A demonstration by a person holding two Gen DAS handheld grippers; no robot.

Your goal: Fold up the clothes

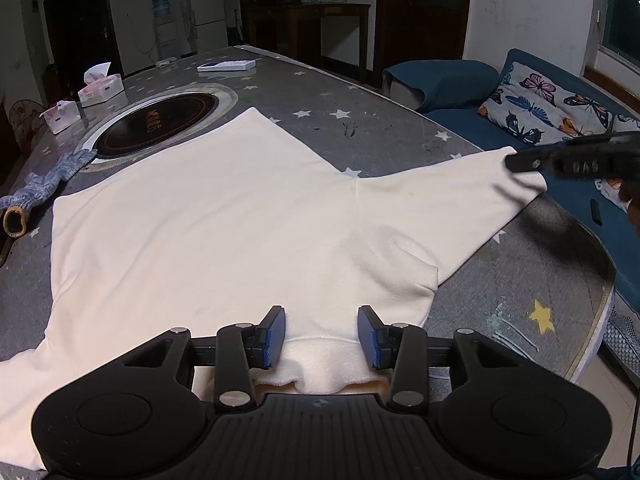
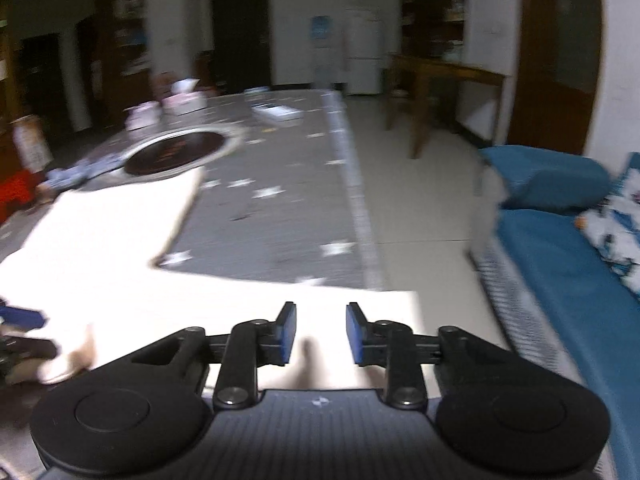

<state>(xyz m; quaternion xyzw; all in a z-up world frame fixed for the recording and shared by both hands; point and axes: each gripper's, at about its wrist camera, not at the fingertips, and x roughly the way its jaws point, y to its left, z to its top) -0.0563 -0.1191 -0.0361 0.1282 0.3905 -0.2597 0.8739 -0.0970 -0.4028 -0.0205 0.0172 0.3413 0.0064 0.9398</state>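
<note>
A cream sweatshirt [image 1: 224, 224] lies spread flat on the grey star-print tablecloth [image 1: 360, 92]. Its right sleeve [image 1: 448, 196] reaches toward the table's right edge. My left gripper [image 1: 323, 334] hovers over the collar at the near edge, open, blue pads [image 1: 276, 332] apart on either side of the neck fabric and not pressing it. My right gripper [image 1: 516, 162] is at the sleeve's cuff end. In the blurred right wrist view it [image 2: 322, 334] stands open above the sleeve end [image 2: 240, 300], nothing pinched between its pads.
A round black cooktop [image 1: 160, 124] is set into the table behind the garment. A blue knit glove [image 1: 44, 184] lies at the left, tissue boxes [image 1: 100, 88] and a white tray [image 1: 226, 66] further back. A blue sofa [image 1: 452, 80] with a butterfly pillow [image 1: 540, 104] stands close to the right.
</note>
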